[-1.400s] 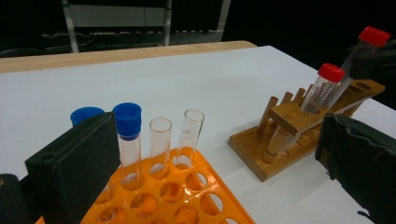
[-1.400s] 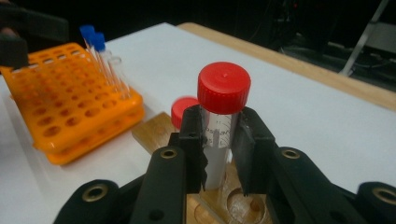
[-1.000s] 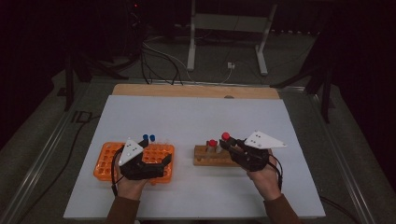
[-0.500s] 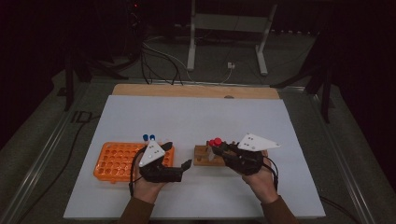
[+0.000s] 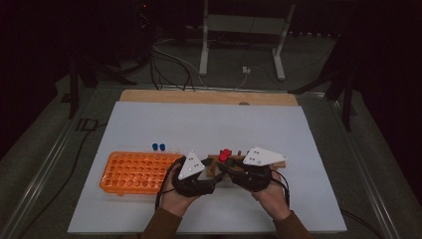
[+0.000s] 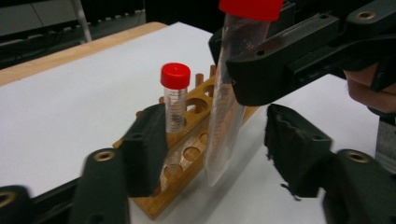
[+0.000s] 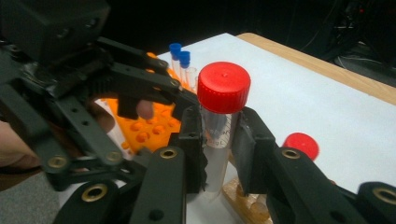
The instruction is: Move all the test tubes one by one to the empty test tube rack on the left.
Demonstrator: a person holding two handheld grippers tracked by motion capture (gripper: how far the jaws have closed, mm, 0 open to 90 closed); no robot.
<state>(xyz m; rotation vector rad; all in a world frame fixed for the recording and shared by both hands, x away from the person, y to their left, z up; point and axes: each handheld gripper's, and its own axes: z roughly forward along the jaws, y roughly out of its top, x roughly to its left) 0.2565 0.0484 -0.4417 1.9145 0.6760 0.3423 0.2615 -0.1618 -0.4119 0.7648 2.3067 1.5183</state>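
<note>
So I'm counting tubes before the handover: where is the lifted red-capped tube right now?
The red-capped tube is clamped in the right gripper, just above the wooden rack, between the left gripper's jaws, which have just been closing.

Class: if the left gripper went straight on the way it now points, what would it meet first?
Probably the clear tube held by the right gripper, which hangs between the left gripper's jaws; depth is uncertain.

A white-topped table (image 5: 209, 124) carried an orange rack (image 5: 134, 172) left of the tongs and a wooden rack (image 5: 276, 163) under them.
</note>
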